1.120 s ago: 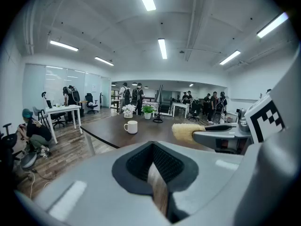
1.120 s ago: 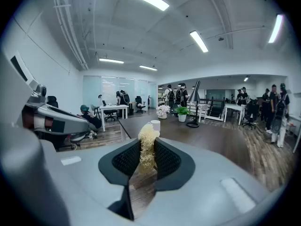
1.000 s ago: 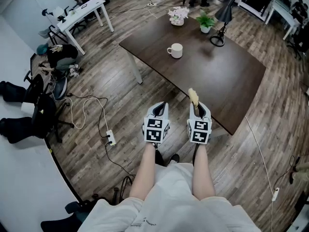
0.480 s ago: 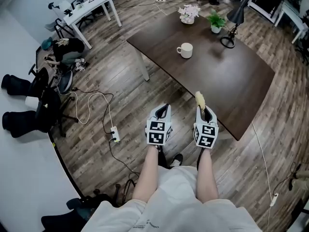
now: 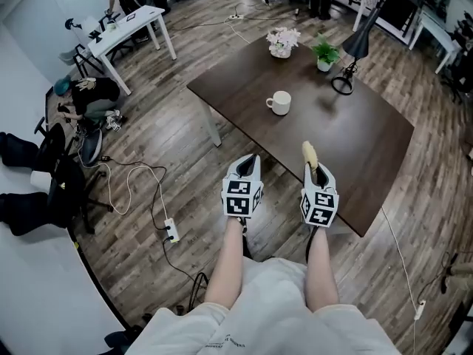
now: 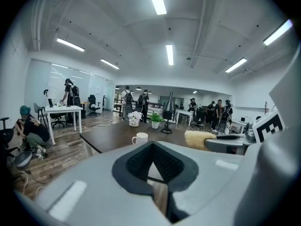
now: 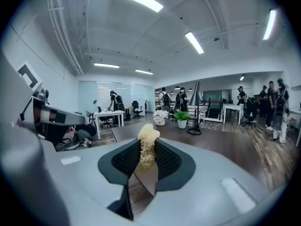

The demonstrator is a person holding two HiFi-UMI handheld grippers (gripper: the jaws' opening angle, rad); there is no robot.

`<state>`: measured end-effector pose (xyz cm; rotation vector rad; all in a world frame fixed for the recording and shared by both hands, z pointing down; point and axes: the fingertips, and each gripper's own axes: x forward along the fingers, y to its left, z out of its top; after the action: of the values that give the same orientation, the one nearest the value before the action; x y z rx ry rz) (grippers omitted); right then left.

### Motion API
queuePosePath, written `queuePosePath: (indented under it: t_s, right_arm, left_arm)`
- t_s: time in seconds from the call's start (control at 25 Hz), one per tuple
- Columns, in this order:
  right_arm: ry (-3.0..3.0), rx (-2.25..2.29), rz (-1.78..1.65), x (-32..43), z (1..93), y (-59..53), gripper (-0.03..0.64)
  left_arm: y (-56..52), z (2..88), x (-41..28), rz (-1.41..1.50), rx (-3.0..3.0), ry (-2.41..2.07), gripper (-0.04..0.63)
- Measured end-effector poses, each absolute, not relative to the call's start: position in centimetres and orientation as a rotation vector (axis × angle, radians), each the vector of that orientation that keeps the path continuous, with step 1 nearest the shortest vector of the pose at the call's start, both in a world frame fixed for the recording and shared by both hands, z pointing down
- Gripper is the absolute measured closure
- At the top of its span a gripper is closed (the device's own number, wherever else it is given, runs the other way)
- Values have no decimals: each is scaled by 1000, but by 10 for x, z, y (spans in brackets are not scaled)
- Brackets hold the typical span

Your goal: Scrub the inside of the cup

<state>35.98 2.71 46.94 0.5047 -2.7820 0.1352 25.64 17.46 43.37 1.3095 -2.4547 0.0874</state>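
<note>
A white cup (image 5: 280, 102) stands upright on the dark brown table (image 5: 347, 146), handle to the left, well ahead of both grippers. In the left gripper view the cup (image 6: 140, 138) is small and far off. My right gripper (image 5: 315, 167) is over the table's near edge, shut on a pale yellow scrub brush (image 5: 310, 154) that sticks out past its tips. In the right gripper view the brush (image 7: 147, 136) sits between the black pads of the right gripper (image 7: 146, 150). My left gripper (image 5: 249, 163) hangs over the floor beside the table, shut and holding nothing; the left gripper (image 6: 153, 147) points toward the cup.
At the table's far end are a flower pot (image 5: 281, 41), a green plant (image 5: 324, 53) and a black desk lamp (image 5: 353, 50). A white desk (image 5: 126, 28), chairs and a crouching person (image 5: 89, 95) are at the left. Cables and a power strip (image 5: 171, 230) lie on the wooden floor.
The table and cup have drawn nearer in the head view. Both grippers keep the same pose, the right one still holding the brush, now just over the table's edge.
</note>
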Motion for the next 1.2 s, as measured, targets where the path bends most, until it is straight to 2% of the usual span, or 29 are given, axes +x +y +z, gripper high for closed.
queuePosePath:
  t_s: [0.44,0.96,1.2]
  right_arm:
    - [-2736,602,113,307,468,-14,506]
    - [-2704,700,131,207,474,-12,506]
    - [-2689,755,122,190,478,-10,506]
  left_arm:
    - [117,442,184,1,1417,-2368,595]
    - [107,451,77,133,1522,-2311,595]
    - [108,458,58,164,1574,-2277,595]
